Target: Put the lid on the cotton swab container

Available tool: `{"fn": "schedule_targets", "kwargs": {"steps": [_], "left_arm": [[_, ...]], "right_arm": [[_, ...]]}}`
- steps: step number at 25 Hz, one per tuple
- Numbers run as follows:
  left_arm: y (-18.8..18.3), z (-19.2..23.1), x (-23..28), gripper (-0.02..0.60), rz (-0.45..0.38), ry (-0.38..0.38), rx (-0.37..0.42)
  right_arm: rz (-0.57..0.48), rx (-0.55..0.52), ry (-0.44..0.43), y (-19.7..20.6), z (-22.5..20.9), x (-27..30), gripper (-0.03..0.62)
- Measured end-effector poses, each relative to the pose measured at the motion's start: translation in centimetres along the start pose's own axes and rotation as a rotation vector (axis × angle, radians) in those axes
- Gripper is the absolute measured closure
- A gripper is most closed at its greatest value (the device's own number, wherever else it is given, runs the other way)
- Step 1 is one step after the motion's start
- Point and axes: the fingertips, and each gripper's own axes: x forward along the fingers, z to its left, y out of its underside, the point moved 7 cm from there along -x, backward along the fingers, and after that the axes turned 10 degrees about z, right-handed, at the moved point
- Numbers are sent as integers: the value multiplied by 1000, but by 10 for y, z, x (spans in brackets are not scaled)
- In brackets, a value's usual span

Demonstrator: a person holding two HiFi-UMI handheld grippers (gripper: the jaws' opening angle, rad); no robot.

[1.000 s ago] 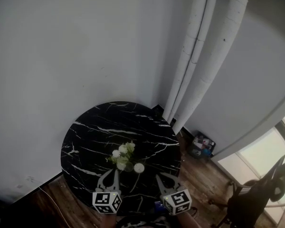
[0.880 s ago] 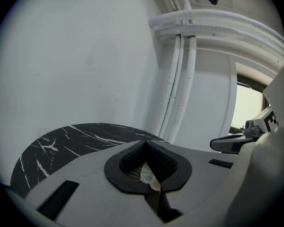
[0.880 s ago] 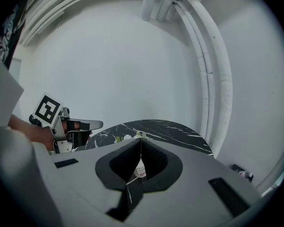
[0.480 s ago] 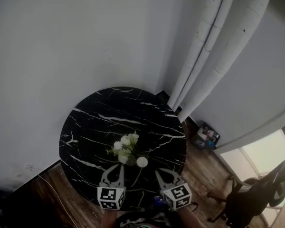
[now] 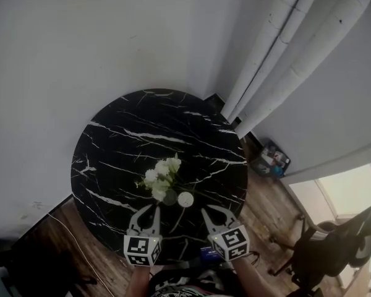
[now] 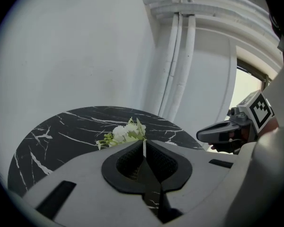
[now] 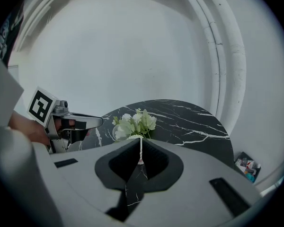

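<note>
White wall (image 5: 80, 42) and pale curtains (image 5: 284, 54) stand behind a round black marble bench (image 5: 130, 135). A bunch of flowers (image 5: 161, 178) lies near its middle. Just near of the flowers sit 2 small round things side by side: a white round piece (image 5: 185, 198) to the right and a dim, clear round piece (image 5: 170, 197) touching or almost touching it on the left. These look like the swab container and its lid, but I cannot tell which is which from here. The left gripper (image 5: 149, 212) and right gripper (image 5: 209, 215) hover at the near edge of the bench. Both point toward the far side, with the 2 pieces lying between and just beyond their tips. Each gripper's own view shows its jaws pressed together with nothing caught in them. The move turns on this: the clear piece lies ahead and slightly right of the left jaws, which are the nearer to it. The white piece lies ahead and slightly left of the right jaws. Both pieces are round, so no approach angle is favoured, and either set of jaws must spread before it can take hold.
</note>
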Motion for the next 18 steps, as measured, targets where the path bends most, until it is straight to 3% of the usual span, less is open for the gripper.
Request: {"fn": "schedule_targets", "kwargs": {"steps": [9,18], "left_arm": [[10,4,15,563,32,34,-38],[17,0,30,469,62,88,-90]], "right_arm": [[42,11,-39,0,0,25,574],[91,28,-85,7,-4,42,572]]}}
